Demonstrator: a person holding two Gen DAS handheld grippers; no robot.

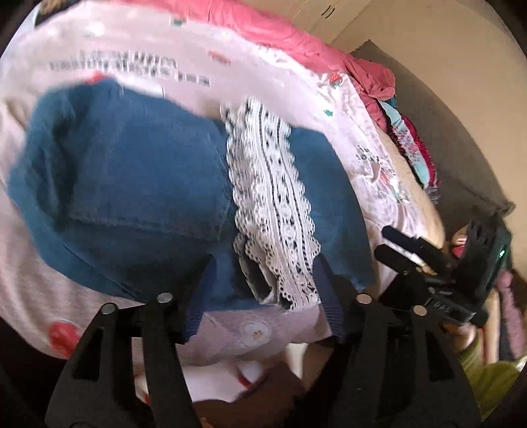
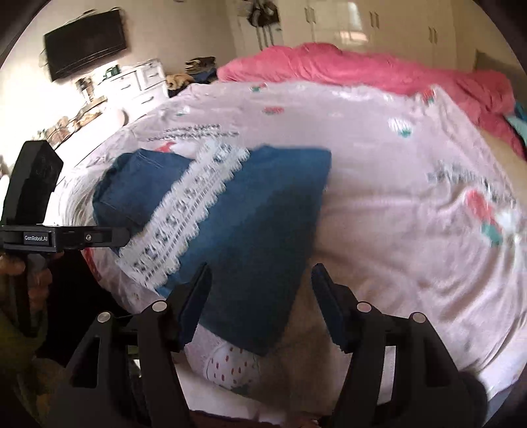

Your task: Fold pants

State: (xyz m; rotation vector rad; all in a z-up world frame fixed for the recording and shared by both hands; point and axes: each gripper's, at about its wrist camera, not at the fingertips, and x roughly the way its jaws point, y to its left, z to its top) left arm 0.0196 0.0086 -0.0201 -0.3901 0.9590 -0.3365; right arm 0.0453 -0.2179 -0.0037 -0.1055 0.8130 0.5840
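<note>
The blue denim pants [image 1: 131, 184] lie folded in a compact bundle on the pale pink bedsheet [image 1: 296, 85], with a white lace strip [image 1: 270, 204] running down them. My left gripper [image 1: 263, 266] is open, its jaws either side of the near end of the lace, above the pants' near edge. In the right wrist view the pants [image 2: 263, 214] and lace strip [image 2: 184, 210] lie left of centre. My right gripper [image 2: 260, 276] is open over the pants' near right corner and holds nothing. Each gripper shows in the other's view: the right [image 1: 392, 243], the left [image 2: 125, 235].
A pink-red blanket [image 2: 362, 69] is bunched at the bed's far side, with more colourful clothes [image 1: 411, 148] at the bed's right edge. White drawers [image 2: 138, 82], a wall-mounted TV [image 2: 85, 42] and wardrobes [image 2: 362, 23] stand beyond the bed. The sheet [image 2: 411, 197] right of the pants is bare.
</note>
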